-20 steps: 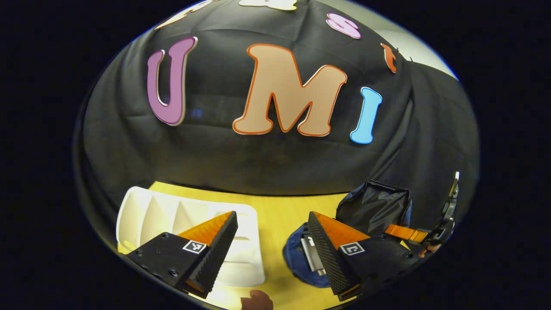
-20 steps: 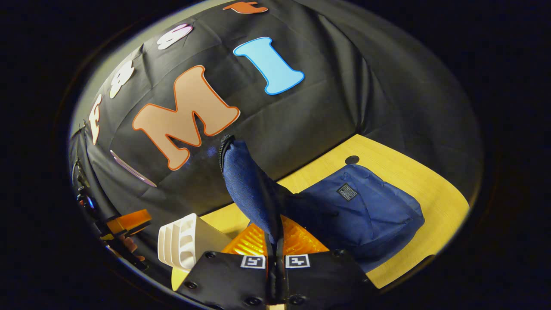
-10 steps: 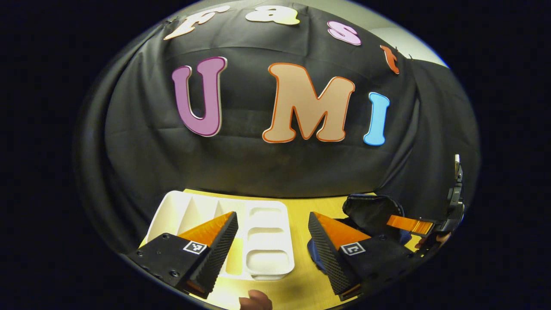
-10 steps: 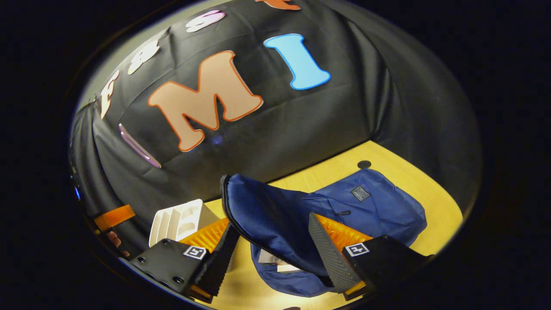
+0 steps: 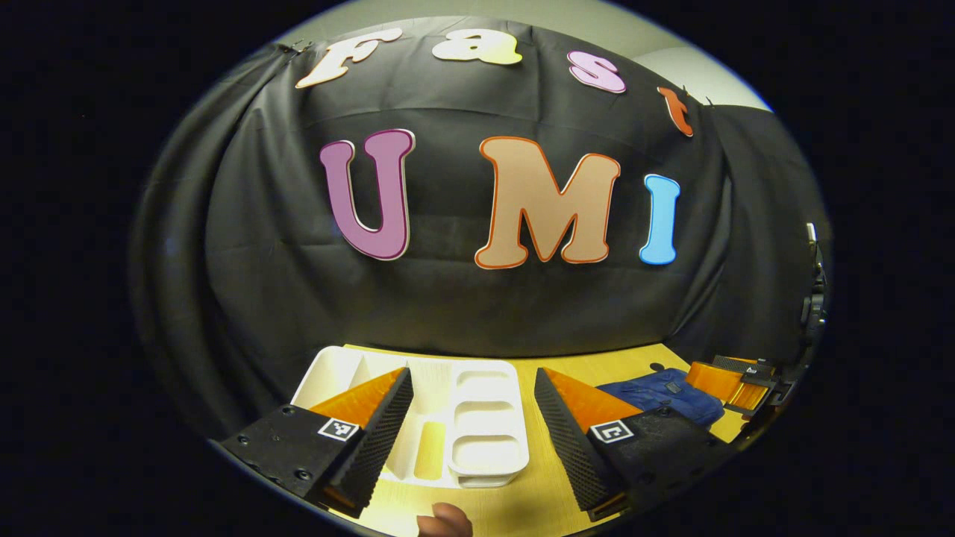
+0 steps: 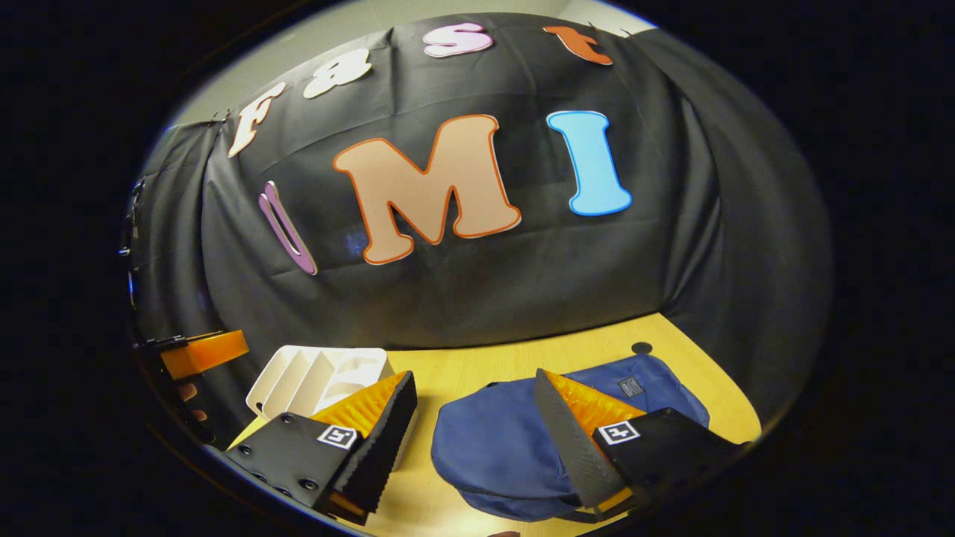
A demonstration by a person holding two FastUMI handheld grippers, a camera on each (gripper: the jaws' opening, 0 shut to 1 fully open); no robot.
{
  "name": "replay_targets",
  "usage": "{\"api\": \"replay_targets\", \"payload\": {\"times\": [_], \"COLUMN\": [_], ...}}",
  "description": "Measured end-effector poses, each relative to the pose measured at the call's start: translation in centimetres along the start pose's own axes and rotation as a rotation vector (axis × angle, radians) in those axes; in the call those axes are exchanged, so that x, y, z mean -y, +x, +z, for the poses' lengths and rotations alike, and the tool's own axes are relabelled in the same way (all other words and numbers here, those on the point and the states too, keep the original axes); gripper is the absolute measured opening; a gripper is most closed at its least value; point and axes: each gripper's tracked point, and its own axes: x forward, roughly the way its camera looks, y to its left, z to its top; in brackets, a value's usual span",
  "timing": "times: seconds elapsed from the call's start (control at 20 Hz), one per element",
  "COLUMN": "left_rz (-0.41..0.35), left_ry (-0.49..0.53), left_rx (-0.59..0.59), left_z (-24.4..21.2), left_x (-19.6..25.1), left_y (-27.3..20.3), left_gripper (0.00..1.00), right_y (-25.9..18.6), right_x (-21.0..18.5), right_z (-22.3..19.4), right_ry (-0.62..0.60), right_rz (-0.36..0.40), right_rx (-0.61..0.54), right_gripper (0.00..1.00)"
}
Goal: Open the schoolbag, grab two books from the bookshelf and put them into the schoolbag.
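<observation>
Black cloth hangs behind a yellow wooden counter point(image 6: 522, 358) and closes off its far edge.

From the left gripper view, the left gripper point(image 5: 471, 425) has its jaws spread wide with nothing between them. Past its fingers lies a white bookshelf point(image 5: 477, 418), a divided tray-like rack lying flat near the far edge of the counter, its compartments facing up; one slot shows the yellow of the counter through it. No books can be made out in it. At the bottom of that view a fingertip point(image 5: 444, 520) of the person's hand pokes in.

To the right in the left gripper view the blue schoolbag point(image 5: 664, 394) lies on the counter, and just past it the right gripper point(image 5: 727, 380) comes in from the right edge.

From the right gripper view, the right gripper point(image 6: 475, 432) is likewise wide open and holds nothing. The schoolbag point(image 6: 500, 447) lies flat under and between its fingers, with a small dark label on its upper face, toward the counter's right edge. The bookshelf point(image 6: 321, 377) sits to its left, apart from the bag. Farther left, the left gripper point(image 6: 205, 350) shows with the hand point(image 6: 190, 399) that holds it. A small dark round spot point(image 6: 641, 347) marks the counter behind the bag.
</observation>
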Motion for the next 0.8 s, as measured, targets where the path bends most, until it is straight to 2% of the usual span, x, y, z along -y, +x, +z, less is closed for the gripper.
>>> {"api": "replay_targets", "payload": {"times": [0.25, 0.3, 0.45, 0.5, 0.6, 0.8], "left_rz": [-0.006, -0.007, -0.011, -0.013, -0.015, -0.02], "left_ry": [0.006, 0.006, 0.0, 0.001, 0.004, 0.013], "left_rx": [0.019, 0.023, 0.03, 0.031, 0.032, 0.043], "left_z": [0.5, 0.5, 0.7, 0.7, 0.5, 0.6], "left_x": [0.1, 0.2, 0.2, 0.2, 0.3, 0.6], "left_y": [-0.9, -0.9, -1.2, -1.1, -1.1, -1.5], "left_gripper": [0.94, 0.96, 0.94, 0.96, 0.94, 0.96], "right_y": [-1.3, -1.5, -1.8, -1.9, -2.2, -2.9], "right_x": [-1.2, -1.1, -0.9, -0.9, -0.5, -0.1], "right_z": [1.7, 2.1, 3.3, 3.4, 3.4, 3.7], "right_ry": [-0.042, -0.045, -0.039, -0.037, -0.036, -0.022], "right_rz": [0.001, -0.008, -0.031, -0.032, -0.04, -0.05], "right_rx": [0.049, 0.06, 0.099, 0.101, 0.101, 0.114], "right_gripper": [1.0, 1.0, 1.0, 1.0, 1.0, 1.0]}}
